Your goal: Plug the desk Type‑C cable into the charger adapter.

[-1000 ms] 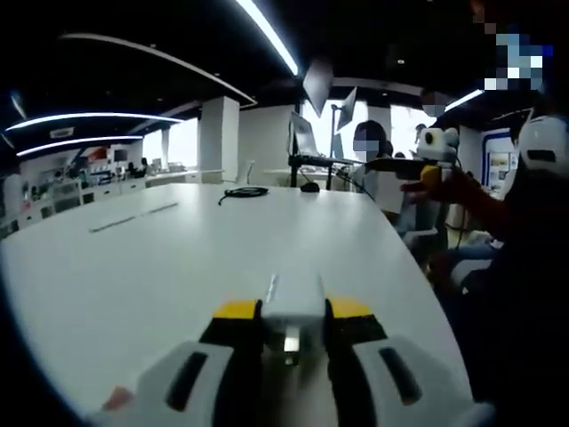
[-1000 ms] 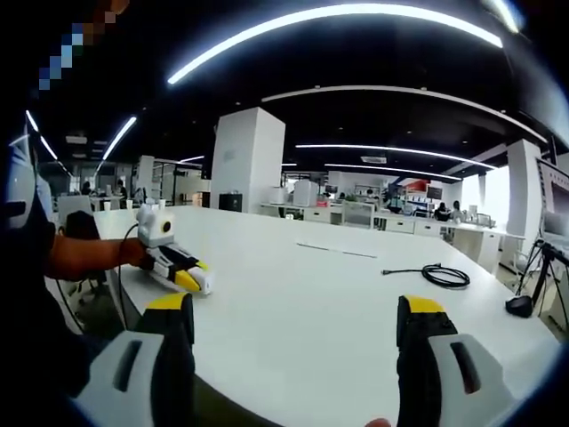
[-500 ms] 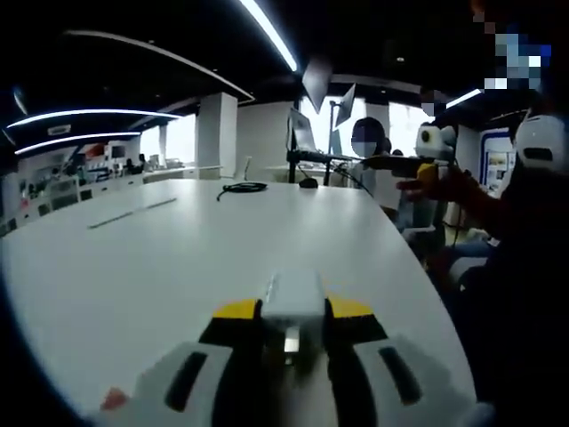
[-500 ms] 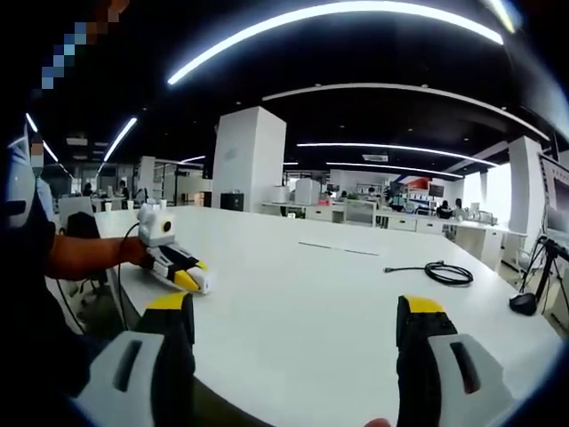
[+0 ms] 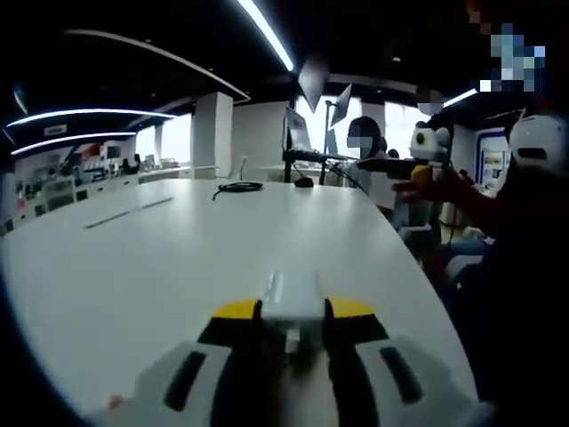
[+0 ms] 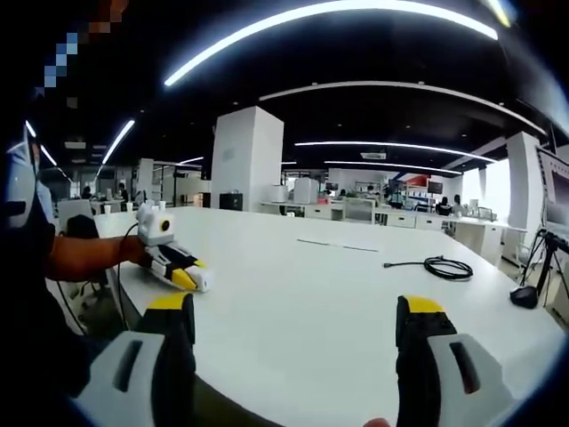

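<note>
Nothing much has shifted since 1 s ago: your left gripper keeps the white charger adapter pinched, low over the white table.

Your right gripper hangs w/ jaws wide, nothing between them, above the near table edge. Black Type-C cable lies coiled on the far side of the table, well apart from both grippers; in left gripper view it's up by the far edge, near tripod legs. Left gripper also seen in right gripper view, held by a hand.
</note>
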`<action>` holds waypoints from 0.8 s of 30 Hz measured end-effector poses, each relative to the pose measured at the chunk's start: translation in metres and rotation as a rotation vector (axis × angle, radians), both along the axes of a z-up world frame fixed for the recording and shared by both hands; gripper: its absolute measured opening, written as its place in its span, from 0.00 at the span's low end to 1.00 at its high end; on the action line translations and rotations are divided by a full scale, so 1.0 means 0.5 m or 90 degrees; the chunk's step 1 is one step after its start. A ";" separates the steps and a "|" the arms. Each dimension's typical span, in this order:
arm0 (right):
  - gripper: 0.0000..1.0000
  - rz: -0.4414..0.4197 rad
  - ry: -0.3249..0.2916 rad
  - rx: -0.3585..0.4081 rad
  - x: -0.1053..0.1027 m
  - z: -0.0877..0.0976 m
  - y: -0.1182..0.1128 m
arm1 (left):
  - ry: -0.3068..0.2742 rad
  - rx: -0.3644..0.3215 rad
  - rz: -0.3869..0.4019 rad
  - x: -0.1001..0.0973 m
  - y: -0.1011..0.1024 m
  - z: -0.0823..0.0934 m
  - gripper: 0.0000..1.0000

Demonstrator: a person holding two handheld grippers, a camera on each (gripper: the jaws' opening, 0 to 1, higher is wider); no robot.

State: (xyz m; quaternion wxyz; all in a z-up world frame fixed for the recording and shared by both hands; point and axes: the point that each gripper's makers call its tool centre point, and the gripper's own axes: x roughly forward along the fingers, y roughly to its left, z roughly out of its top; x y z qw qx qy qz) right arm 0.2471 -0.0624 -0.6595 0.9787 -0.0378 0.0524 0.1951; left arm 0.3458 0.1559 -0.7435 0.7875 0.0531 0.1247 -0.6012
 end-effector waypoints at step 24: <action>0.94 -0.004 0.011 -0.001 -0.003 -0.018 -0.011 | -0.006 0.019 0.064 -0.005 0.013 -0.008 0.49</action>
